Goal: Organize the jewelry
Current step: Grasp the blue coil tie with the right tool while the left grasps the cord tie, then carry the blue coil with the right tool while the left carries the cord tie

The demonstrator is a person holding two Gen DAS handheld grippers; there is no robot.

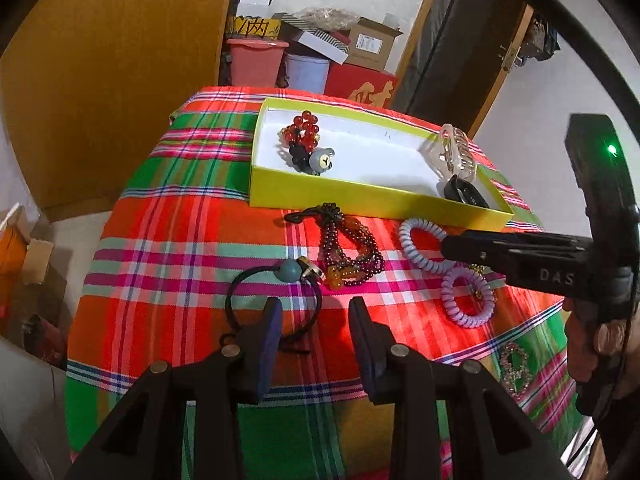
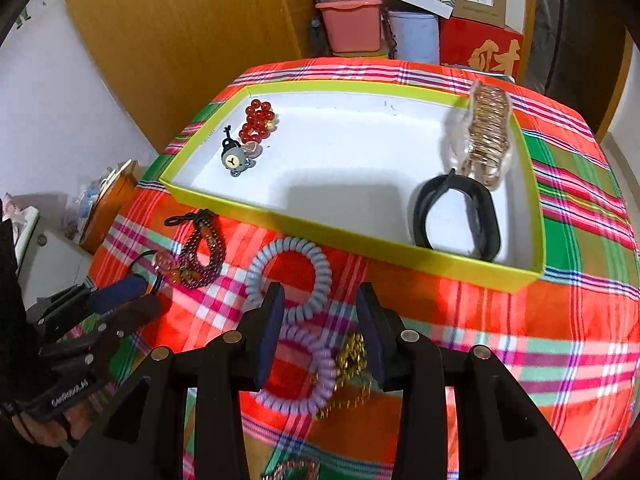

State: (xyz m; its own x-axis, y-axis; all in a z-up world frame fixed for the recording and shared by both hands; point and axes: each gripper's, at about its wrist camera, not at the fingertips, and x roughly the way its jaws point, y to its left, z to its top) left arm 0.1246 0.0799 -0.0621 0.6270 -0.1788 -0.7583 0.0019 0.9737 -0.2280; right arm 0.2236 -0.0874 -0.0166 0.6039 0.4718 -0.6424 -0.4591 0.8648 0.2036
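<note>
Plaid-clothed table [image 1: 168,248]: tray [image 1: 360,196], coil ties [image 1: 424,248], bracelets [image 1: 352,248].

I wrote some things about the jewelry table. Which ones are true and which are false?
1. The red bead bracelet lies inside the yellow-green box. True.
2. The black band lies on the cloth outside the box. False: it lies inside the box, near the clear hair claw.
3. Two lilac spiral hair ties lie on the plaid tablecloth, in front of the box. True.
4. The right gripper squeezes a spiral tie. False: its jaws stand open over the ties.
5. The dark bead bracelet lies outside the box. True.
</note>
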